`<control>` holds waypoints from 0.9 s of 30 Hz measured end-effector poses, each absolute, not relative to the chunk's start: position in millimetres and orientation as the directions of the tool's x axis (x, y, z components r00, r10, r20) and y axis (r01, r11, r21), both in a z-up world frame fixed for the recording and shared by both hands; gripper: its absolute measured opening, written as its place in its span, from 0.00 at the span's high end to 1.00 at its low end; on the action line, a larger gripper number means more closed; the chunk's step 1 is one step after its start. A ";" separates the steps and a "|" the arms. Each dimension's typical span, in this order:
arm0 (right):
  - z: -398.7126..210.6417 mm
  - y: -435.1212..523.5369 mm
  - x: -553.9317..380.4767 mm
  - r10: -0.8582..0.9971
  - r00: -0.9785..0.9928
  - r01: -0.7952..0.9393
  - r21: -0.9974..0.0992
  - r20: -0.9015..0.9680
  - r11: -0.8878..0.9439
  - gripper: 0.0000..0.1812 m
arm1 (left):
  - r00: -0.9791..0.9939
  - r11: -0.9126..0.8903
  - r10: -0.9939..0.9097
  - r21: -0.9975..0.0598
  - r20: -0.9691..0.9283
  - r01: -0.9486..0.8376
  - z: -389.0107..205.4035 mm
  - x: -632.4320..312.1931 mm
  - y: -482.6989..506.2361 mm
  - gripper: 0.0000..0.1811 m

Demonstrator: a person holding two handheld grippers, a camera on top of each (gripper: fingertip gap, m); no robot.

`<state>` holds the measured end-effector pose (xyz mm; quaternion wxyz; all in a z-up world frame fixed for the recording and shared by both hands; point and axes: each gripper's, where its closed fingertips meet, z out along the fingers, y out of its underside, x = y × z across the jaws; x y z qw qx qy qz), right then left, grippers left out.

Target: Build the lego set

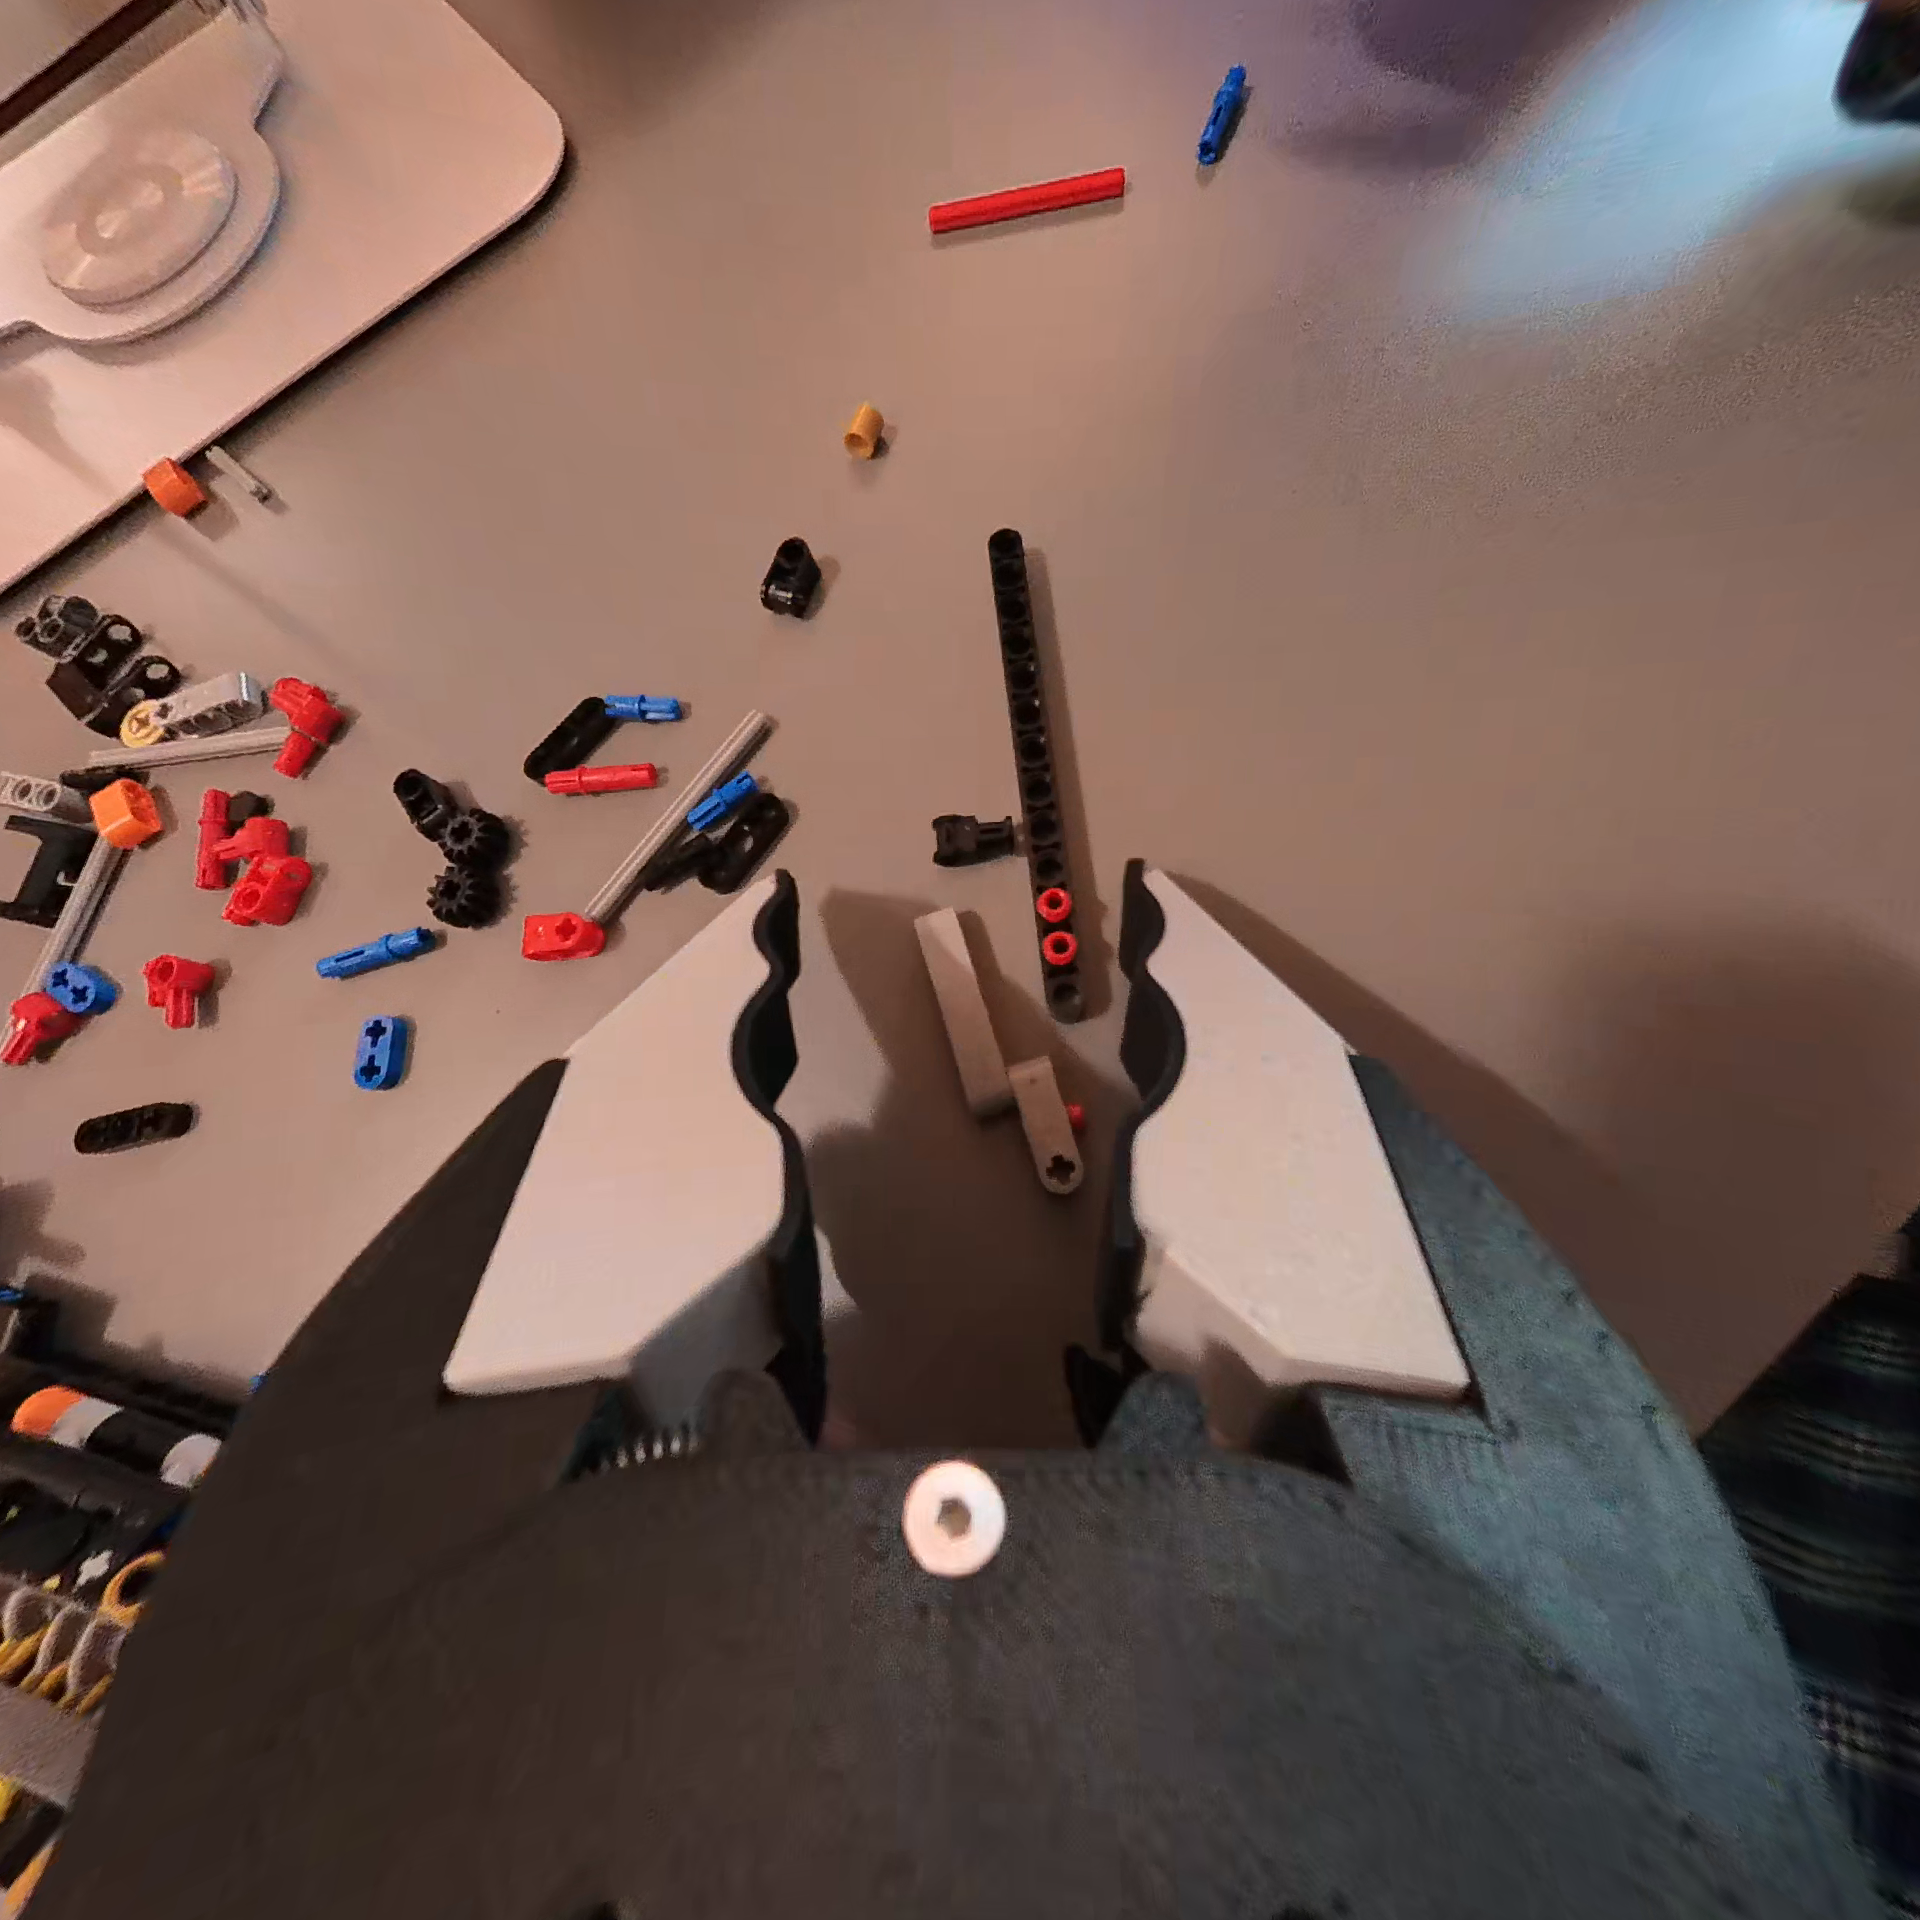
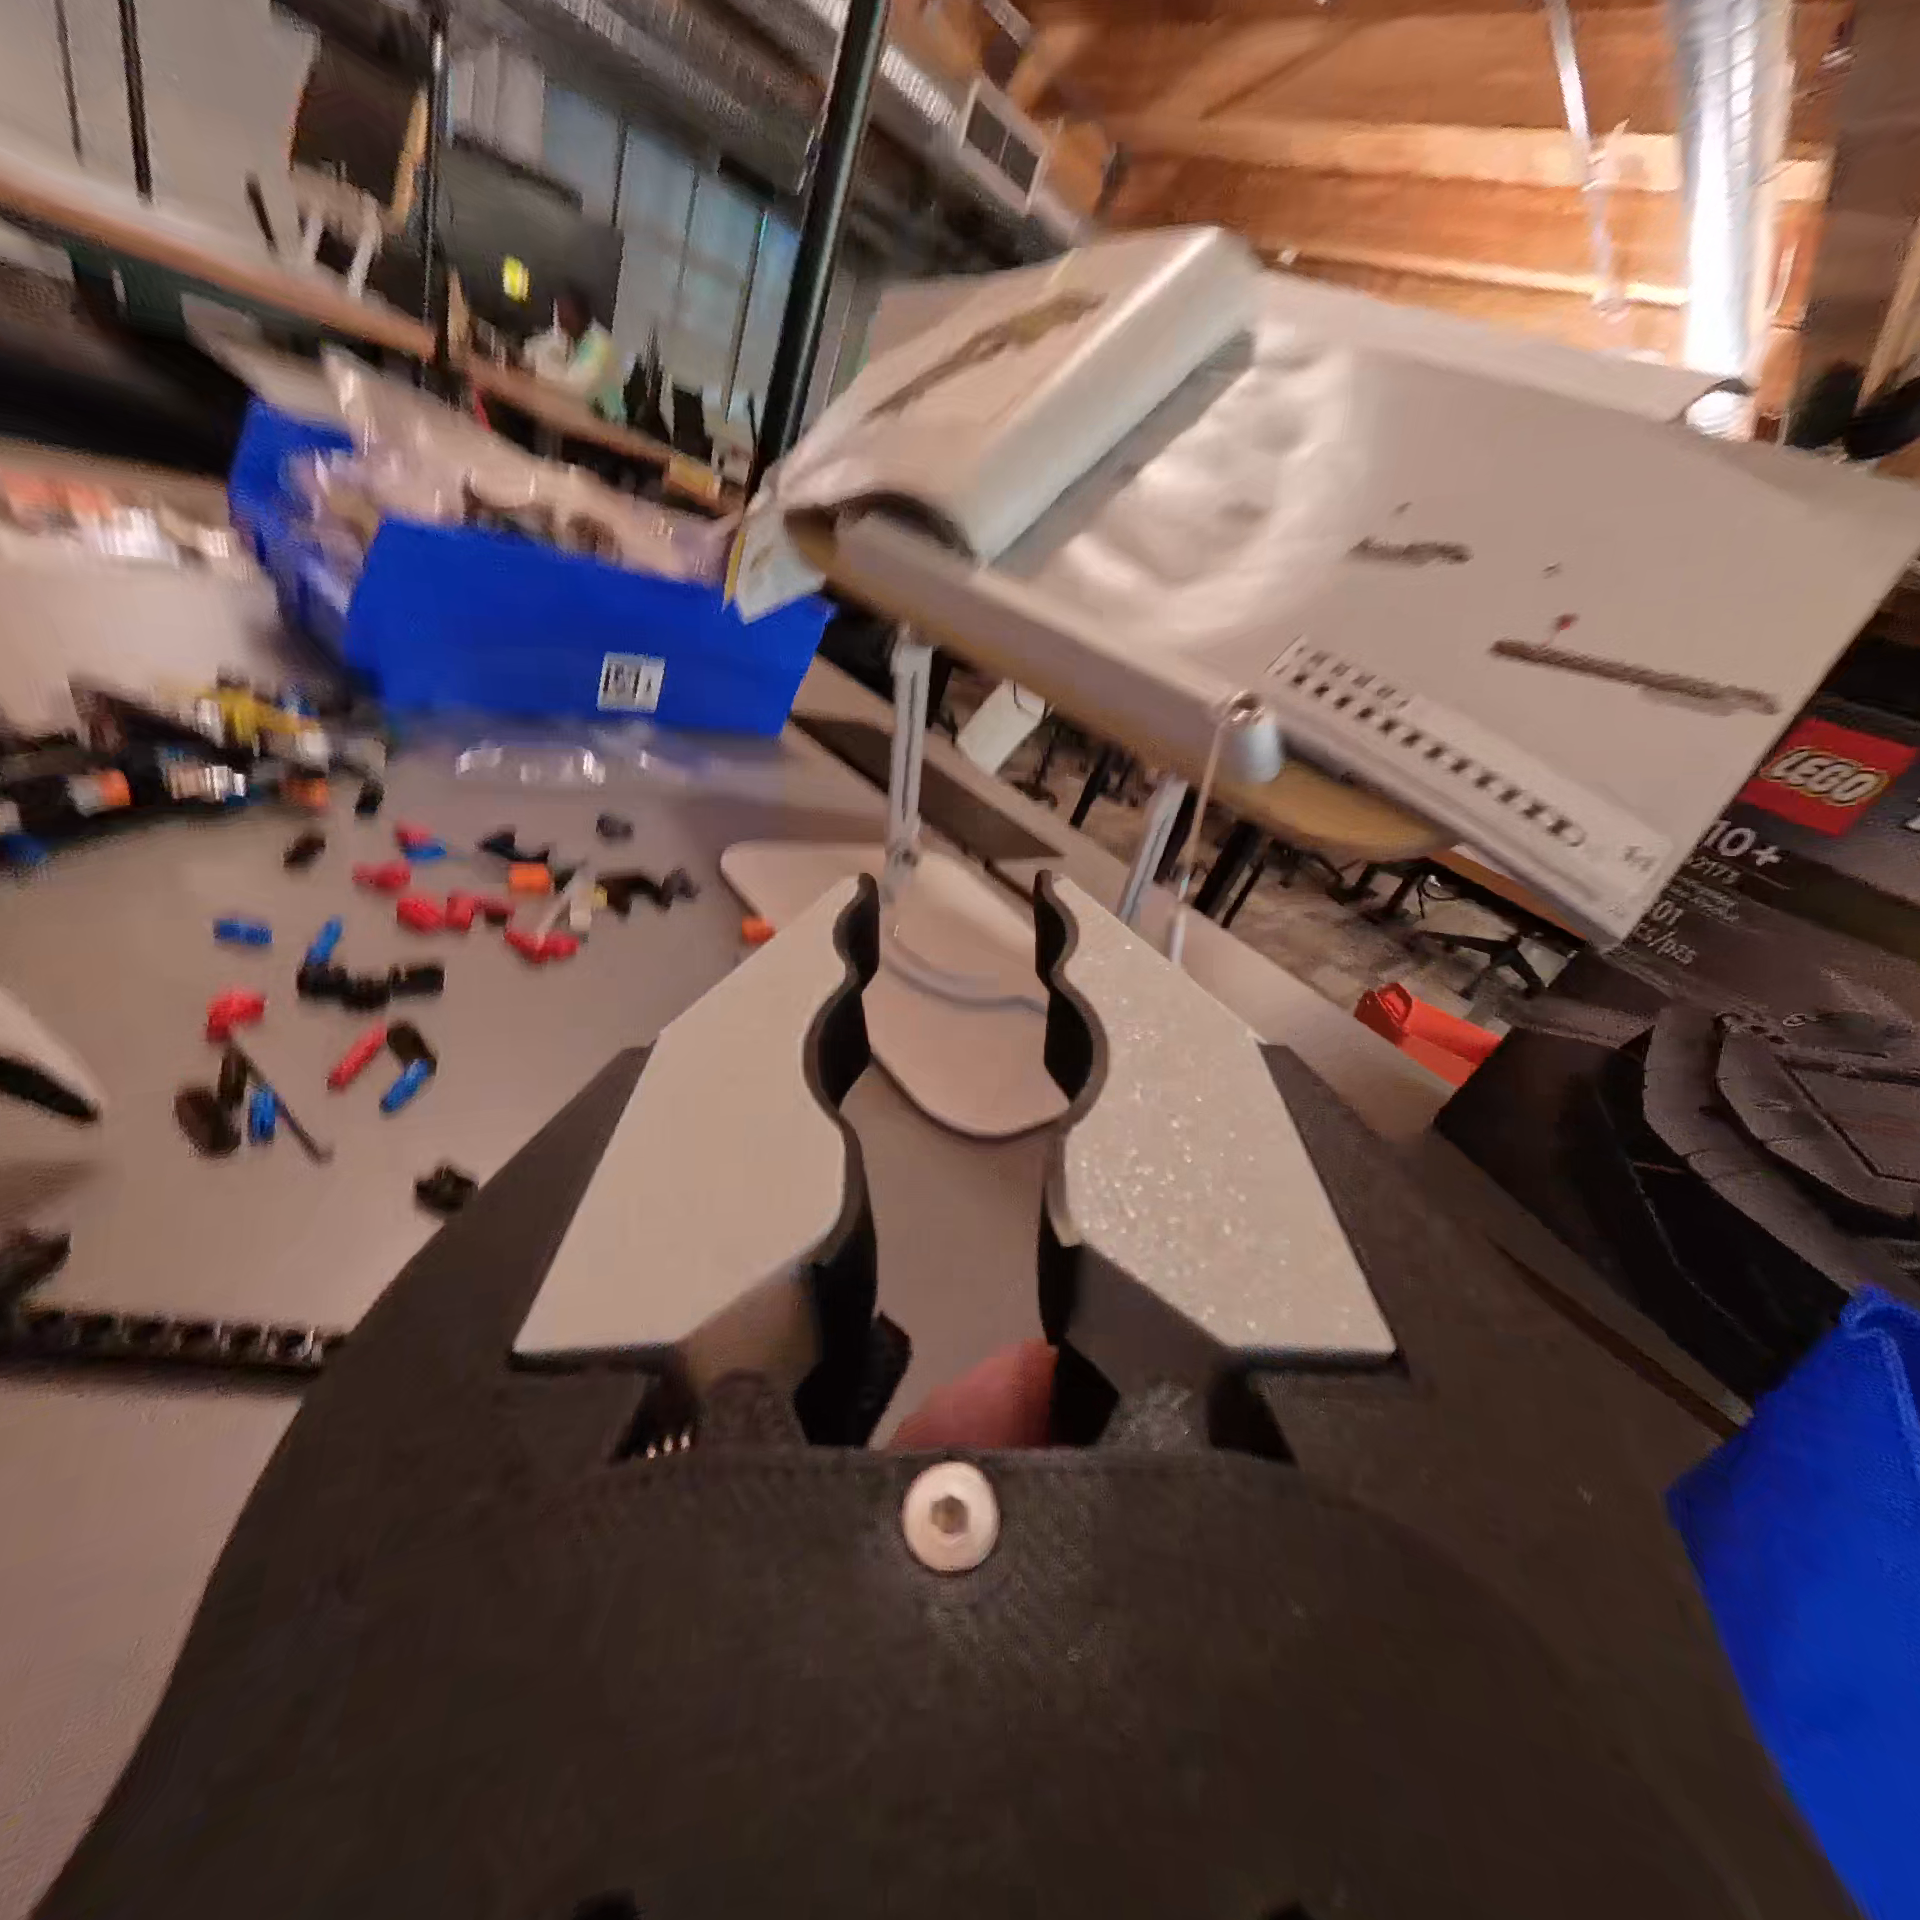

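Left gripper (image 1: 961,894) spread, empty, above grey piece (image 1: 985,1029); black beam (image 1: 1034,769) just beside. Right gripper (image 2: 956,904) spread, facing booklet stand (image 2: 1226,561).

1. A grey table (image 1: 1351,623) fills most of the left wrist view.
2. A pale stand base (image 1: 416,156) with rounded corners lies at that view's upper left.
3. A blue bin (image 2: 561,634) sits at centre left of the right wrist view.
4. Wooden ceiling beams (image 2: 1351,135) cross its upper right.
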<state>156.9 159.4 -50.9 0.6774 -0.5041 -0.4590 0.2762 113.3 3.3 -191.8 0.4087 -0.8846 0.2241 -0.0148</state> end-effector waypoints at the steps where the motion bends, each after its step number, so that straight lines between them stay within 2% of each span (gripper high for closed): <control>1: -59.2 154.9 154.4 0.837 0.403 0.120 -0.927 0.371 0.354 0.84 | 0.897 -0.560 -0.407 -0.730 -0.169 -0.392 -191.3 113.4 3.5 0.67; 5: -61.0 143.7 151.3 0.869 0.338 0.108 -0.932 0.362 0.346 0.80 | 0.892 -0.546 -0.405 -0.729 -0.201 -0.412 -190.4 113.7 4.6 0.69; 9: -85.7 146.8 144.5 0.885 0.290 0.183 -0.929 0.363 0.321 0.76 | 0.901 -0.560 -0.395 -0.730 -0.179 -0.391 -191.1 112.2 6.6 0.67; 19: -100.9 142.5 138.8 0.906 0.226 0.231 -0.923 0.359 0.308 0.75 | 0.902 -0.556 -0.385 -0.731 -0.196 -0.396 -190.4 110.9 7.5 0.66; 27: -105.8 136.3 135.4 0.905 0.184 0.251 -0.909 0.383 0.333 0.75 | 0.893 -0.539 -0.385 -0.728 -0.234 -0.423 -189.4 111.7 7.3 0.69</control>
